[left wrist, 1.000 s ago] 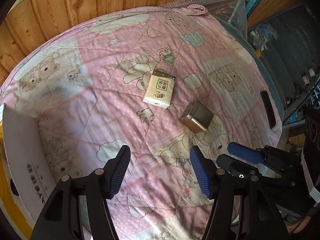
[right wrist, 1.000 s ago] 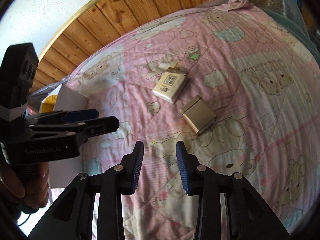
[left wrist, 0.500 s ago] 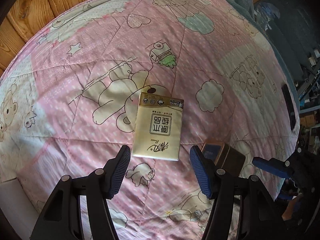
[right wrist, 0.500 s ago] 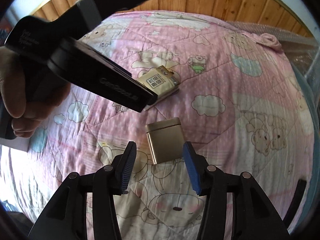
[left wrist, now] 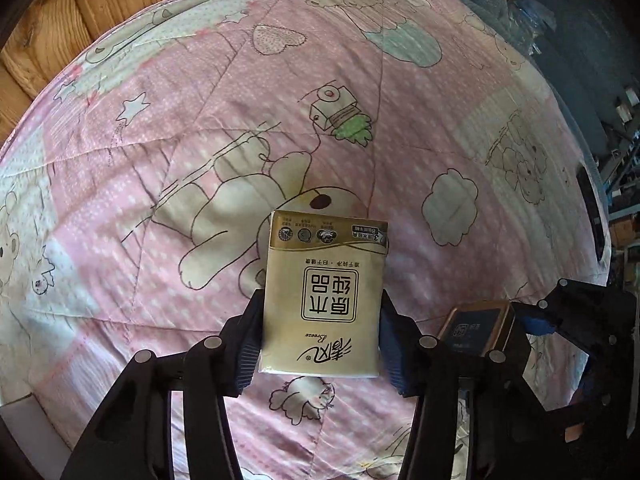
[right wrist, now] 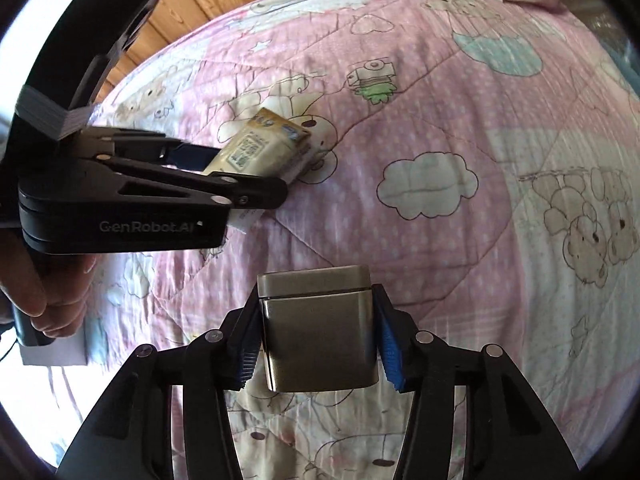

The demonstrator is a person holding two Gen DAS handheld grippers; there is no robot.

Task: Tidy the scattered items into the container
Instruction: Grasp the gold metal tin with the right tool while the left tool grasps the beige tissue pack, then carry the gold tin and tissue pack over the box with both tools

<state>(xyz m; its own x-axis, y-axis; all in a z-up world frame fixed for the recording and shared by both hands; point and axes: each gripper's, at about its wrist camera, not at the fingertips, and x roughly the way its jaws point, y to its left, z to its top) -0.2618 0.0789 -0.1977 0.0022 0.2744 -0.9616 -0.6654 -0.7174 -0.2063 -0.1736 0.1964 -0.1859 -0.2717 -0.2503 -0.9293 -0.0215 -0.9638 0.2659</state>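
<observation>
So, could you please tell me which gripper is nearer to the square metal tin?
Right. The right gripper has the square metal tin between its fingers; the left gripper sits beside it, around the beige tissue pack.

pink cartoon quilt (left wrist: 200, 120), wood-panel wall (left wrist: 120, 0)

One tissue pack (left wrist: 322, 300) — one metal tin (right wrist: 318, 328).

Beige tissue pack (left wrist: 322, 300) and metal tin (right wrist: 318, 336), both flat
</observation>
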